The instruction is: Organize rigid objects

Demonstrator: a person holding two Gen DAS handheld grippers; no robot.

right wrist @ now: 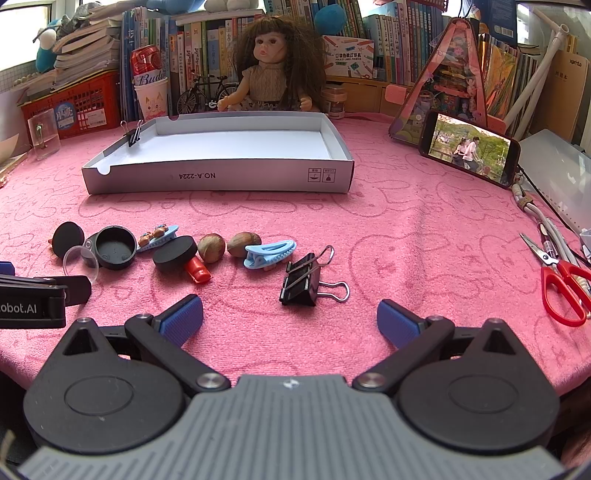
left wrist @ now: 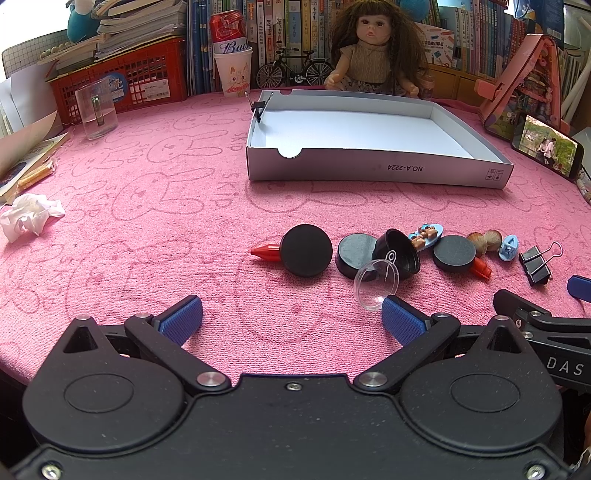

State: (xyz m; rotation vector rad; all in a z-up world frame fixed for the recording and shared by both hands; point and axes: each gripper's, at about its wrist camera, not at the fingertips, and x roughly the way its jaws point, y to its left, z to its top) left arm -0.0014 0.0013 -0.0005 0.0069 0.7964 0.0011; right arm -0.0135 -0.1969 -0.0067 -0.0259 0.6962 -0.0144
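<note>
Both claws (left wrist: 291, 317) (right wrist: 290, 317) gape above pink cloth (right wrist: 406, 229).

Left wrist view: low over tabletop (left wrist: 147, 206), facing bookshelf. Right wrist view: same height and heading, just rightward. Shared: white box (left wrist: 369, 168) (right wrist: 218, 181), row of small items, doll (left wrist: 369, 48) (right wrist: 273, 62).

Counter (right wrist: 406, 221) covered by pink towel cloth with faint rabbit outlines. Rear edge lined with upright books (right wrist: 207, 40), spines outward. Stacked papers on red plastic crate (left wrist: 122, 77) at rear left. Doll (right wrist: 275, 62) seated mid-rear. Phone (right wrist: 469, 149) propped at right, screen lit. Daylight entering through window at upper left (right wrist: 22, 18).
</note>
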